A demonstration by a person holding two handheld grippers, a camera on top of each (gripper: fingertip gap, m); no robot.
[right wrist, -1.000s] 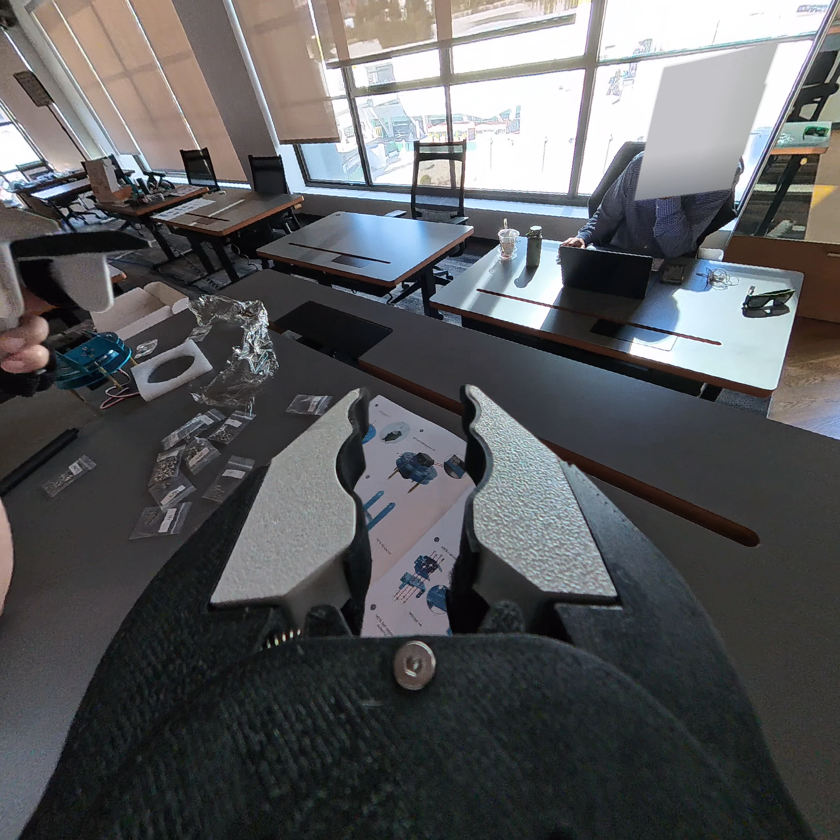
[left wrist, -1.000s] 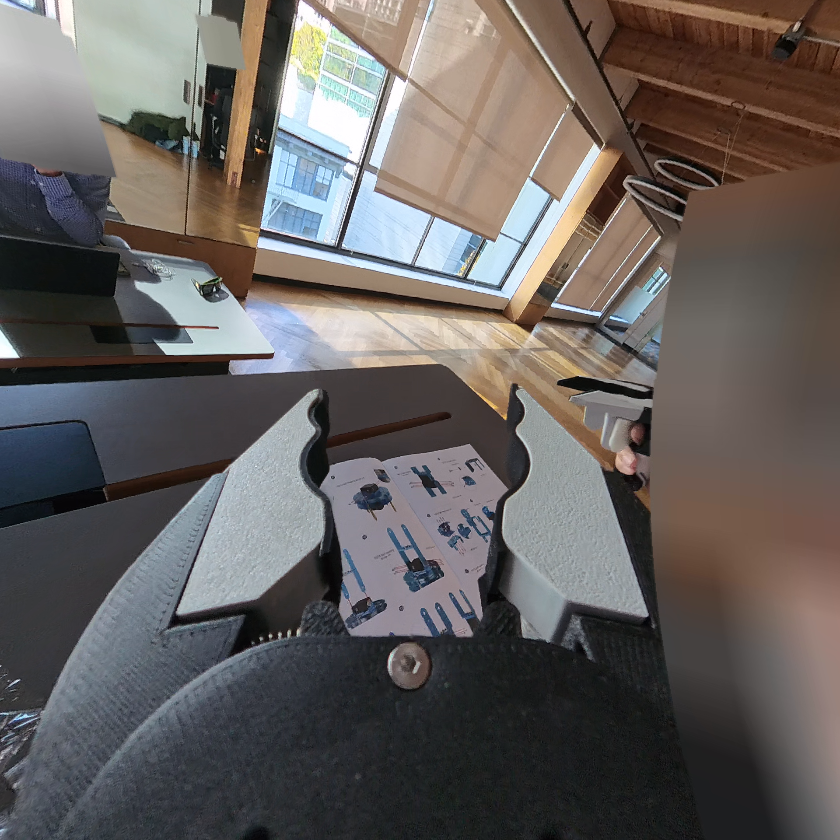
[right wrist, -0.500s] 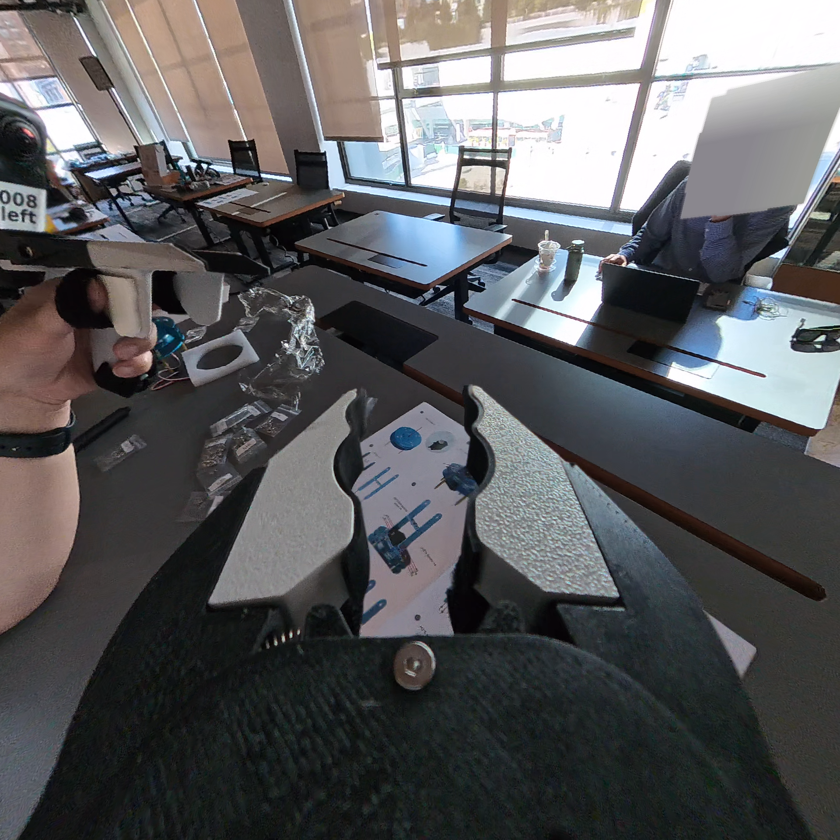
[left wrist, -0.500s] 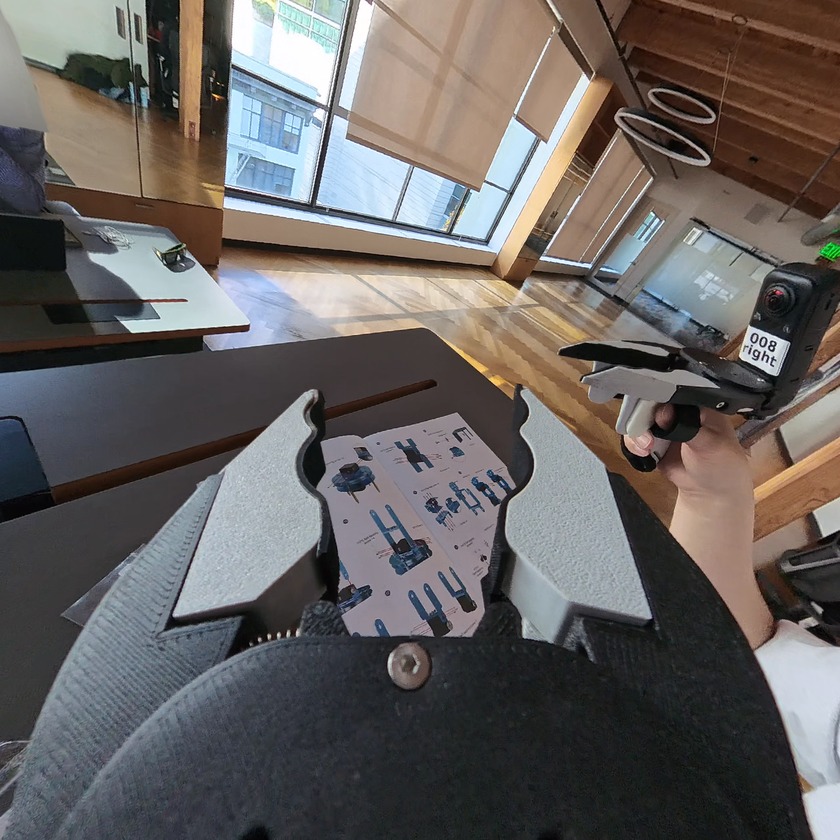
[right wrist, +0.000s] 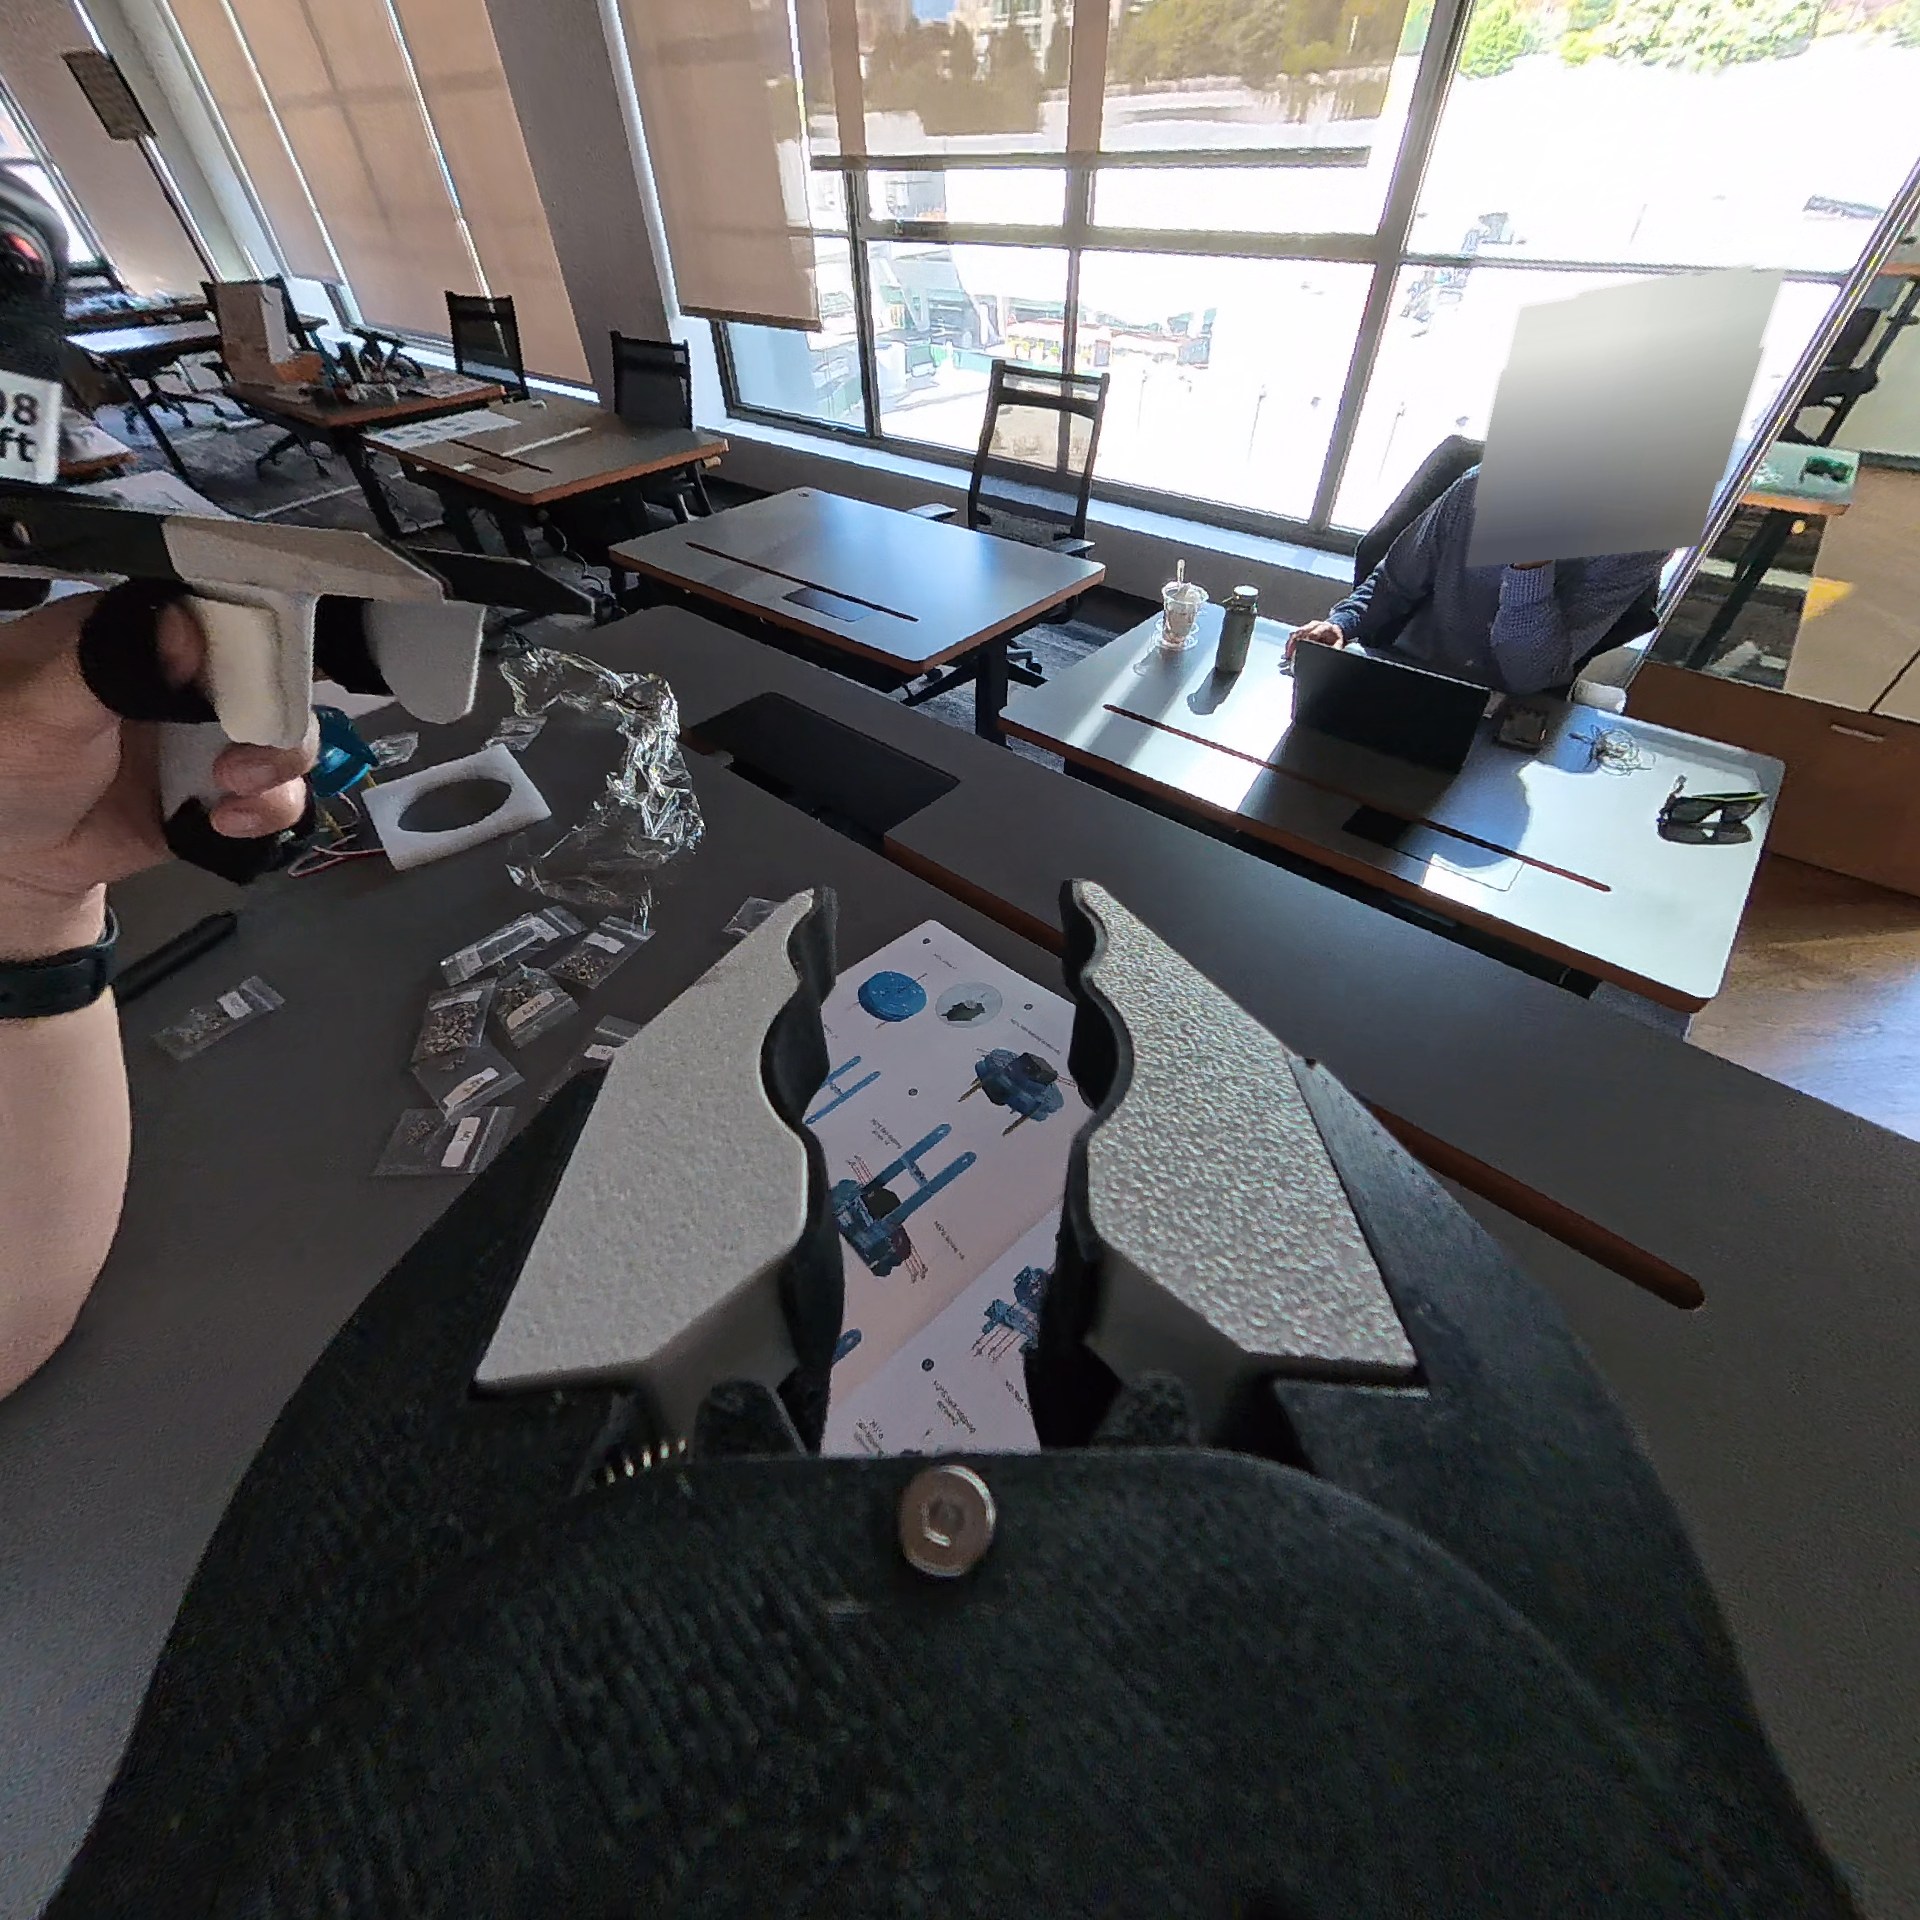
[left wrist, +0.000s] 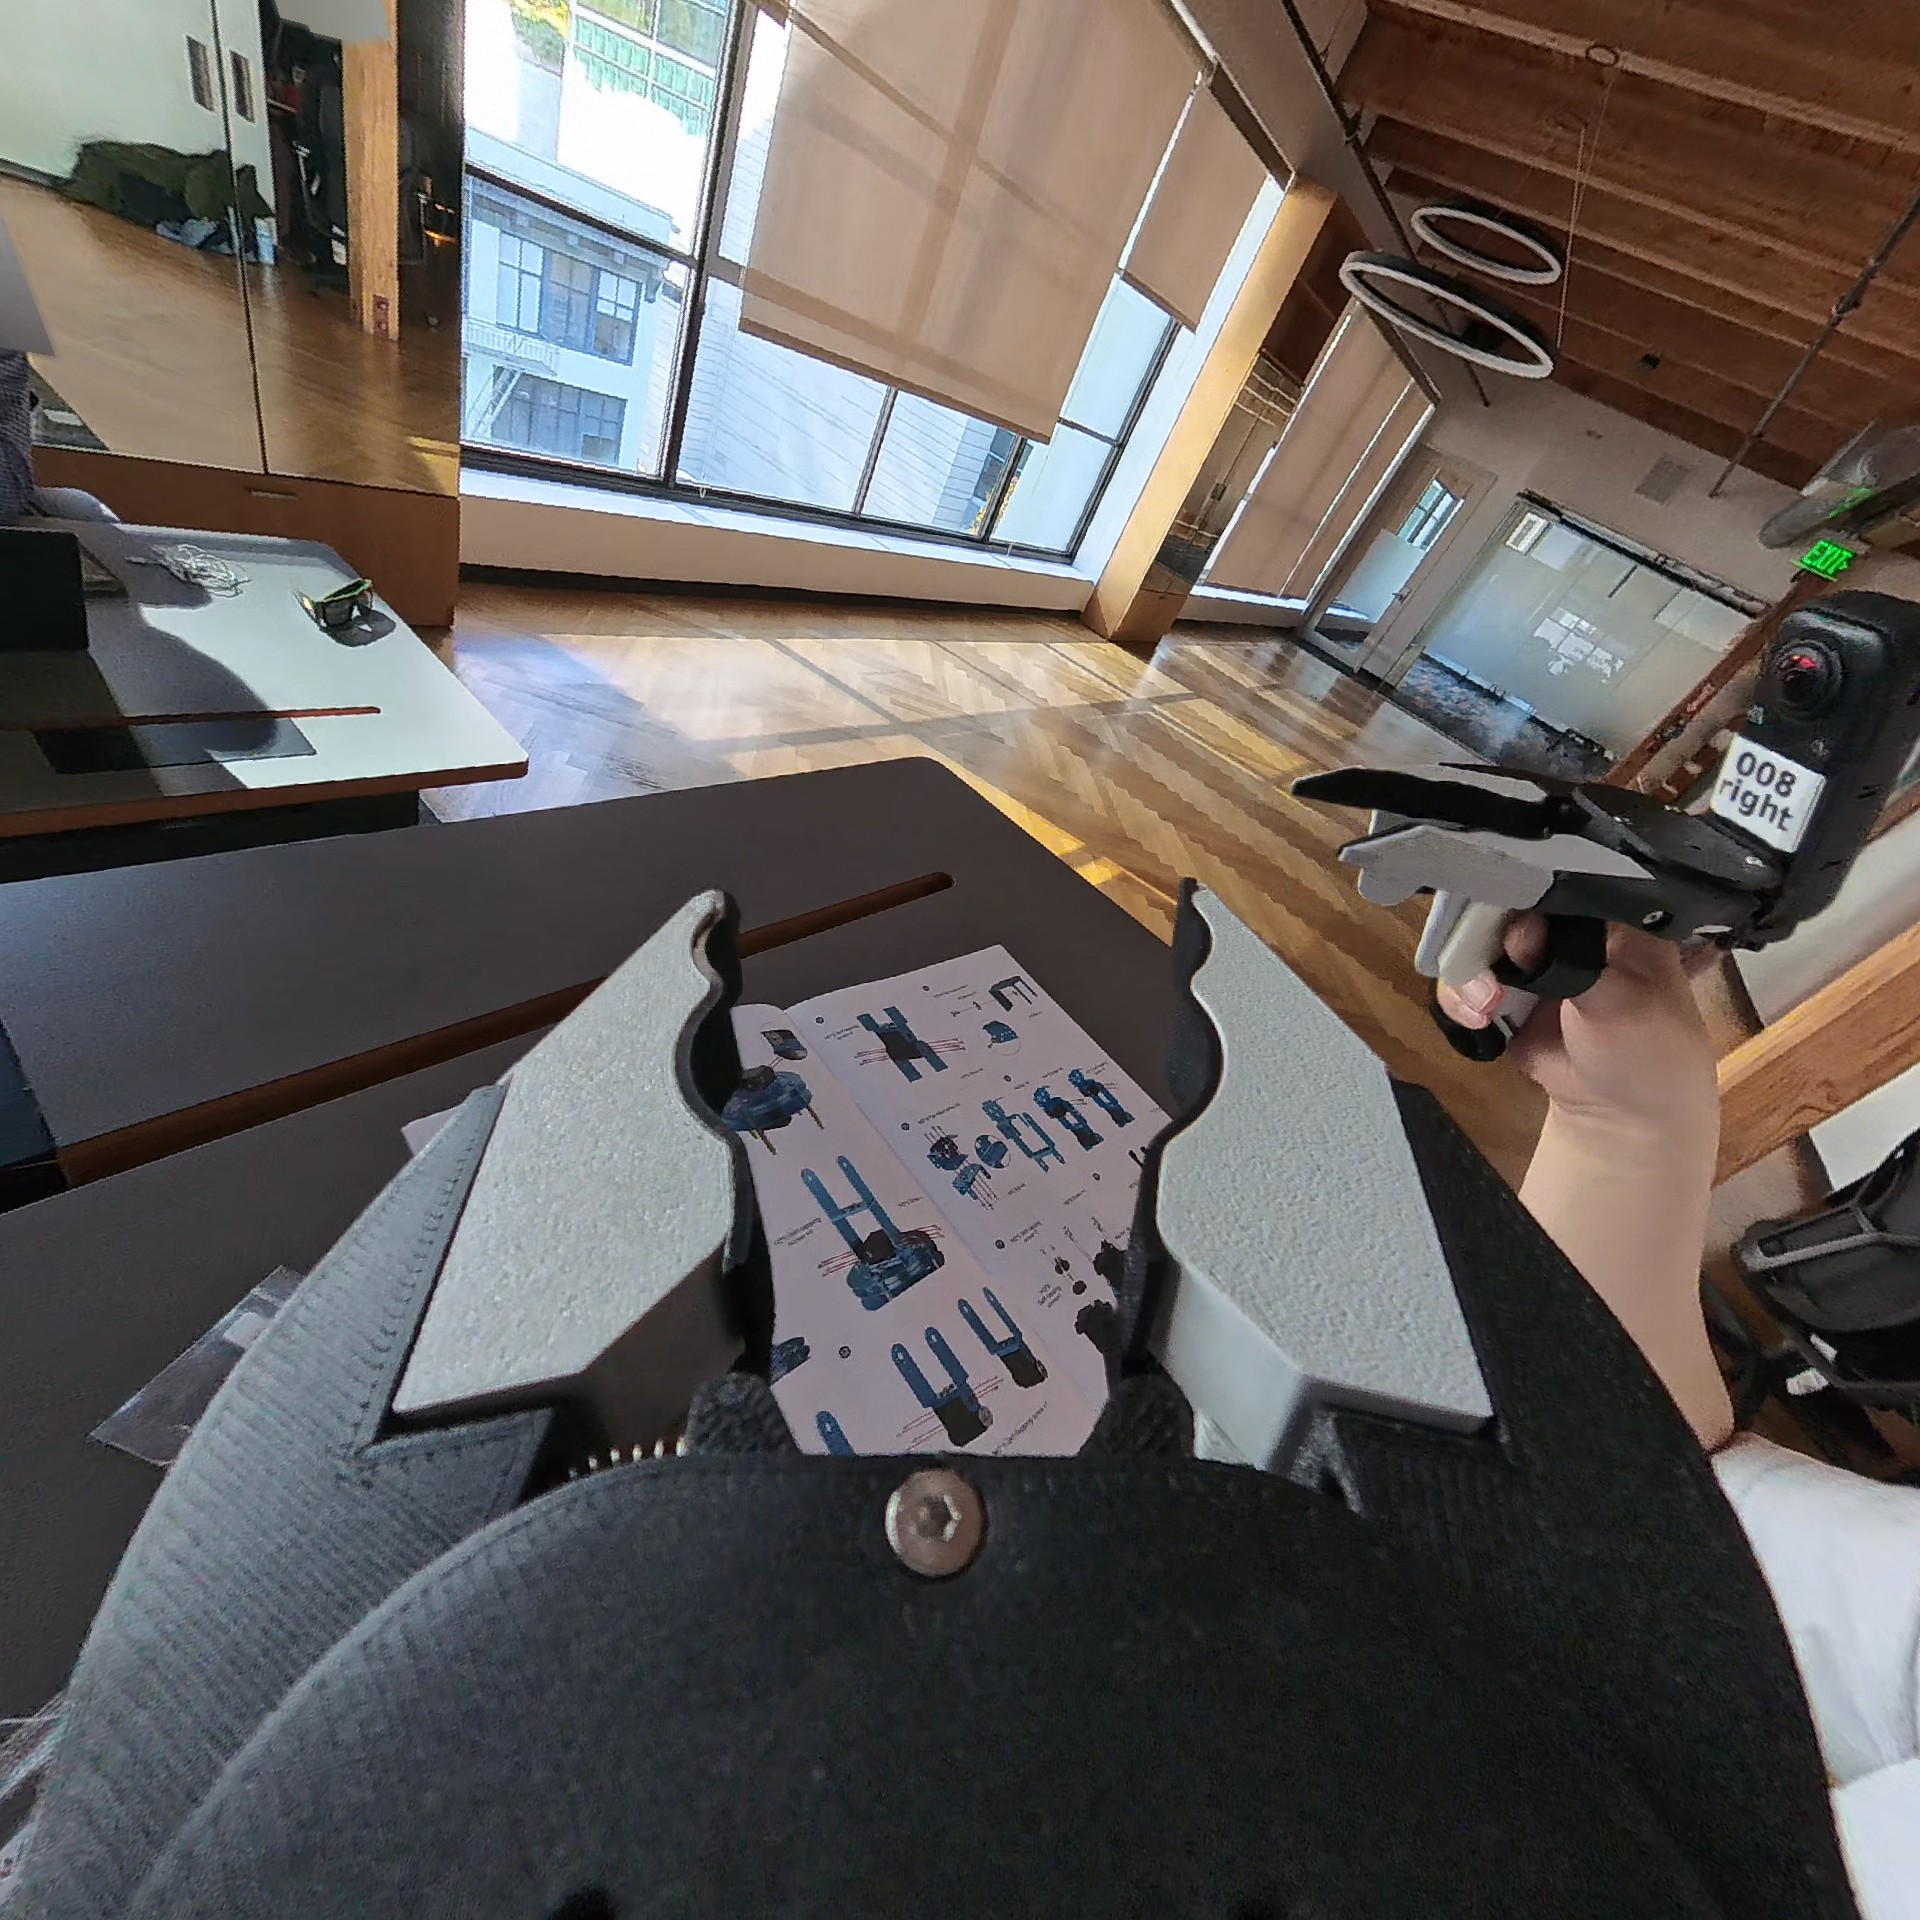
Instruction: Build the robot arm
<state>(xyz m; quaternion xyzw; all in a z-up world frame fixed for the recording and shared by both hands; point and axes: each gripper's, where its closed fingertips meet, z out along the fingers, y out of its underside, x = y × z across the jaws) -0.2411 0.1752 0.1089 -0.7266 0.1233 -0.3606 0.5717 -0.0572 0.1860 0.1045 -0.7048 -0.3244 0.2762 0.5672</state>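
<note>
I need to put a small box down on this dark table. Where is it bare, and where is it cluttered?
Bare: the dark table right of the open instruction booklet, up to the long slot. Crowded: left of the booklet lie small parts bags, crinkled clear wrap and a white foam piece.

Strong daylight pours through the tall windows (right wrist: pixel 1195 343), blown out to near white in the right wrist view, and lays bright bands with glare on the wooden floor (left wrist: pixel 1039 727). Hard shadows fall across the far pale desk (right wrist: pixel 1455 790). Both 2 views are sharp, with fisheye bending toward the edges
</note>
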